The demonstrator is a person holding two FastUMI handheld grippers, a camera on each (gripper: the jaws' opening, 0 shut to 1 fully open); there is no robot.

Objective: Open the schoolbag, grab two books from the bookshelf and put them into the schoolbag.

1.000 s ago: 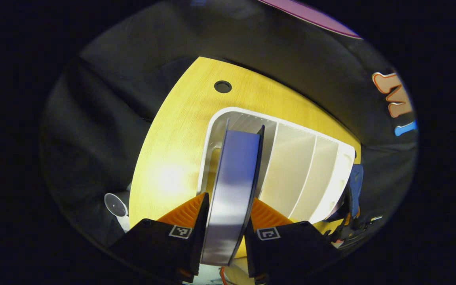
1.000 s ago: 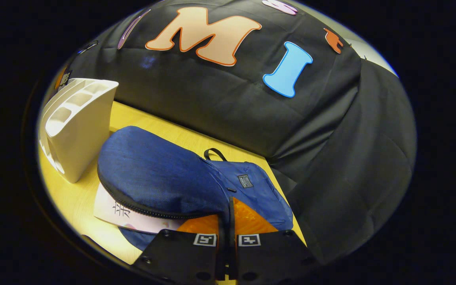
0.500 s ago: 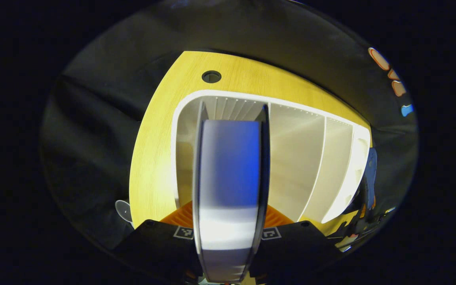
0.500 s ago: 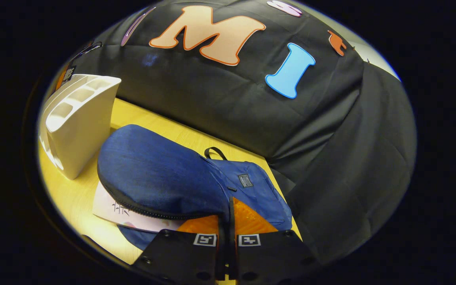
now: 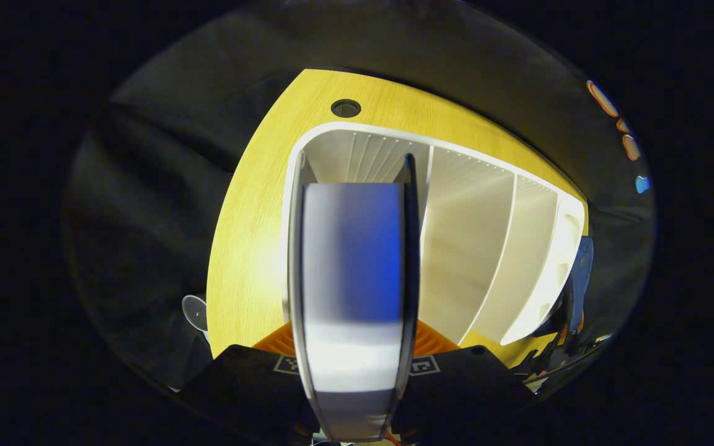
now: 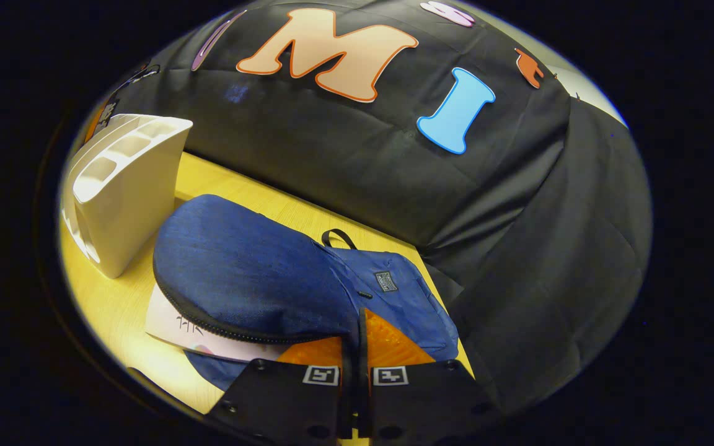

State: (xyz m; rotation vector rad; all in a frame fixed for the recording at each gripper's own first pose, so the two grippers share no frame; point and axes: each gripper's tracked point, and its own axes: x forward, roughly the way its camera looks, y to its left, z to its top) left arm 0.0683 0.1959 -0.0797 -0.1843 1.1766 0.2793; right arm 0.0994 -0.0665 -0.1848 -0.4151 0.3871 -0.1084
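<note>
left gripper (image 5: pixel 354 365) clamped book (image 5: pixel 352 279) edge-on above white bookshelf (image 5: pixel 487 248). right gripper (image 6: pixel 355 371) pinched schoolbag (image 6: pixel 258 285) flap, holding mouth open; pale book (image 6: pixel 189 328) lay inside. best approach, judged: lift book clear of dividers, carry level, keep flap raised, slide in flat.

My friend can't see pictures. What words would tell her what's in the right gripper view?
The right gripper is shut on the lifted flap of a blue schoolbag lying on a yellow table. A book pokes out under the flap, and a white bookshelf stands beside the bag.
</note>
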